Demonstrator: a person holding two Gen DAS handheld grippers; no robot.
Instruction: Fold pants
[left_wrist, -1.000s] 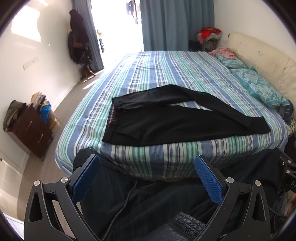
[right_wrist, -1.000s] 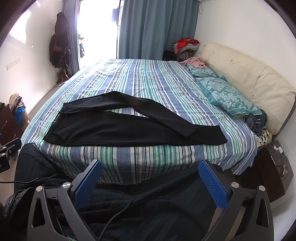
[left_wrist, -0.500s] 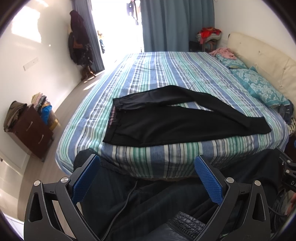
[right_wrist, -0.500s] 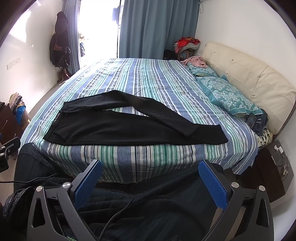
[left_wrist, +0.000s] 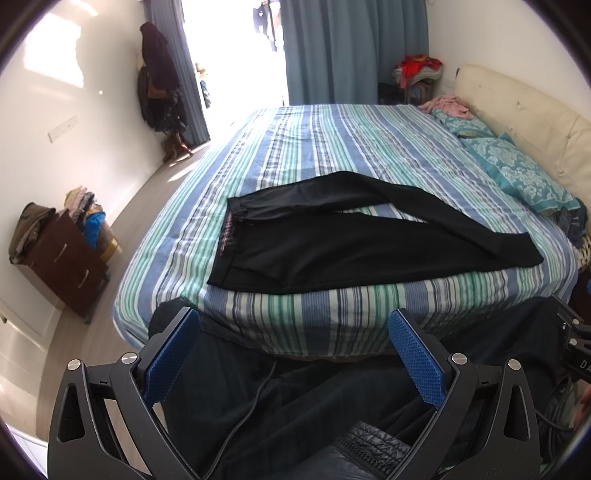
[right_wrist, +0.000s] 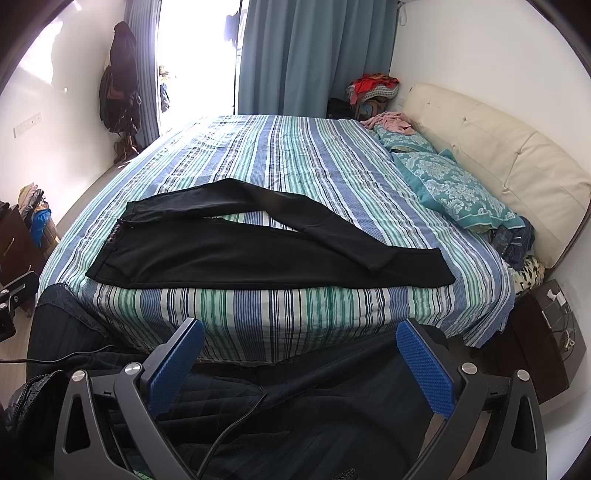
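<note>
Black pants (left_wrist: 332, 247) lie flat near the front edge of the striped bed (left_wrist: 332, 147), waistband to the left, legs running right; the far leg bows away, then crosses onto the near leg at the cuffs. They also show in the right wrist view (right_wrist: 258, 254). My left gripper (left_wrist: 295, 350) is open and empty, held off the bed's front edge, below the waist end. My right gripper (right_wrist: 299, 358) is open and empty, off the front edge, below the middle of the legs.
A teal pillow (right_wrist: 454, 188) and cream headboard (right_wrist: 517, 166) are on the right. A dark dresser (left_wrist: 62, 258) stands at the left, a black nightstand (right_wrist: 546, 332) at the right. Dark clothing (right_wrist: 295, 413) lies under both grippers.
Both views have shifted very slightly downward and nearer; the pants have not moved and both grippers stay open.
</note>
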